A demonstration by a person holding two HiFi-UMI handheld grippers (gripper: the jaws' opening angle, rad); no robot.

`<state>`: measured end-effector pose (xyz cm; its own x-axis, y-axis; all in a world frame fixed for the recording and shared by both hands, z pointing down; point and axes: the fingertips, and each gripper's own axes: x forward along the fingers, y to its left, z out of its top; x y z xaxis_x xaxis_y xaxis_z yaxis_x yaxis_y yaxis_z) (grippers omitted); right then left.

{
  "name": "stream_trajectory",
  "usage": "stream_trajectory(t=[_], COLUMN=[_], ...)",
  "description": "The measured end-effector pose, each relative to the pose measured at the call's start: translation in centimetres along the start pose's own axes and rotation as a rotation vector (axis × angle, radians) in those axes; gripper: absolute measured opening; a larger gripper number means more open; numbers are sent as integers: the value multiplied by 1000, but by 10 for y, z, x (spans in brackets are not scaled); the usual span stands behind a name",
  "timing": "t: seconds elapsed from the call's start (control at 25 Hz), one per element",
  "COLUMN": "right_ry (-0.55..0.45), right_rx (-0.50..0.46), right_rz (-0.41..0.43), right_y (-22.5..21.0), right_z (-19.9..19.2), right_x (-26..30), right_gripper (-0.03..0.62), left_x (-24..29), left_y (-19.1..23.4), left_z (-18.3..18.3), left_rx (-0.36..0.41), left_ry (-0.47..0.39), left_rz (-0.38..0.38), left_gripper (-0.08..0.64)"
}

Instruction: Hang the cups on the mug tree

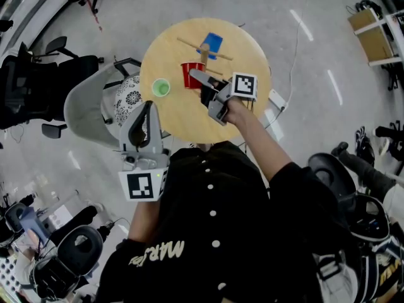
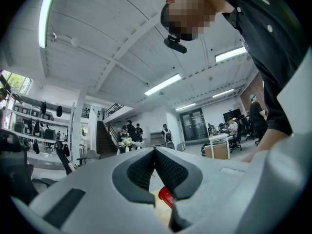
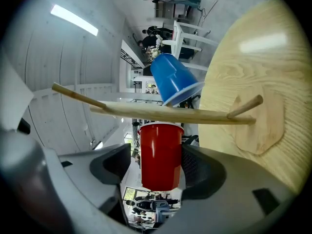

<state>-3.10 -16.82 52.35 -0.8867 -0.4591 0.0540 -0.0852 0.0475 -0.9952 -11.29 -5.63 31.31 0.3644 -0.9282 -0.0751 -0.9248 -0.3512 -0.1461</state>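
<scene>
Right gripper view: plain red cup (image 3: 160, 155) between loosened right fingers (image 3: 118, 165); left fingers (image 2: 170, 172) clenched.

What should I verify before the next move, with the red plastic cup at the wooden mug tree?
1. Right gripper jaws clear of red plastic cup: not ok, one pad seems touching.
2. Red cup hooked securely on wooden mug tree: cannot tell, contact hidden.
3. Blue plastic cup hanging on tree: ok.
4. Green plastic cup upright on round wooden table: ok.
5. Left gripper shut, empty: ok.
</scene>
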Motion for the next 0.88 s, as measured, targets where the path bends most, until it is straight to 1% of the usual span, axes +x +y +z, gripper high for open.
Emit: stream_trajectory(t=[0.08,0.16,0.28,0.4,0.52,0.56,0.64,0.76,0.84,0.88], right_ry=[-8,-6,-6,-21,-27,-29,-31,-48,-48,-46], right_rx=[1,-29,-54,-60,-84,-116,-221,-280,-353,-392], right_rz=[4,-17,-55,-66,-85,-83,-42,-11,14,7], right_y=[0,-2,-4,-7,-7,-5,6,19,30,33], right_z=[1,-1,-2,0,-1,-1,4,6,5,4], right_x=[-1,-3,-6,-7,-11,-13,-13,-16,-18,-20], right_gripper=[311,335,348,350,367,373,382,380,380,380], left_x=[0,0,1,1,-1,-1,-1,-1,-1,-1], left_y=[0,0,1,1,0,0,0,0,1,2], left_z=[-1,-1,0,-2,-3,-3,-3,-4,-4,-5], left_rx=[2,2,0,-4,-2,-2,-4,-2,-1,-2], left_ry=[1,2,1,2,-1,-2,-2,0,-3,-3], left_rz=[-1,-1,-1,1,-1,-1,-1,1,2,3], left_gripper=[-6,-6,-6,-7,-7,-6,-6,-7,-6,-8])
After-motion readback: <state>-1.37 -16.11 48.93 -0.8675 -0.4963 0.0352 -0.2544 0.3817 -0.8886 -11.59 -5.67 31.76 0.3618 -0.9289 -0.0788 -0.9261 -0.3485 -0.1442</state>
